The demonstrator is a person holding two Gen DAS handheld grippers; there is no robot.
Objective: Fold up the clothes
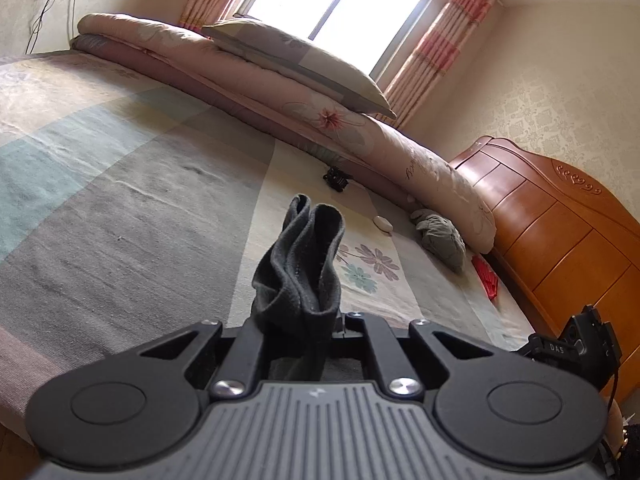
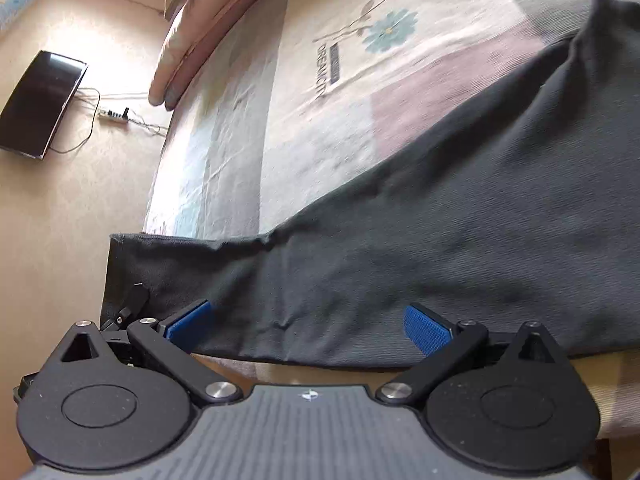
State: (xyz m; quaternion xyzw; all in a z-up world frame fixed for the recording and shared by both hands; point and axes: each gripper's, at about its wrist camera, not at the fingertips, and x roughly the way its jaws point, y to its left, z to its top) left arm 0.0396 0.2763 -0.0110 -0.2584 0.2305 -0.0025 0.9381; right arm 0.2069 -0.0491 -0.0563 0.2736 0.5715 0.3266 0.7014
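The left gripper point(image 1: 298, 320) was clenched on a bunched fold of dark grey cloth point(image 1: 298, 268), which stood up out of the jaws above the patchwork bedspread point(image 1: 120, 200). Over on the right wrist view, the right gripper point(image 2: 308, 326) hung released, blue pads point(image 2: 426, 330) spread wide with nothing pinched, just above the dark garment point(image 2: 440, 232) stretched flat along the near edge of the bed. Far back lay a rolled floral quilt point(image 1: 360, 128) with a pillow point(image 1: 300, 60) on top, and a small grey bundle point(image 1: 442, 236) beside it.

Sunlit window point(image 1: 340, 0), wooden headboard point(image 1: 560, 216), patchwork bed point(image 1: 120, 184)
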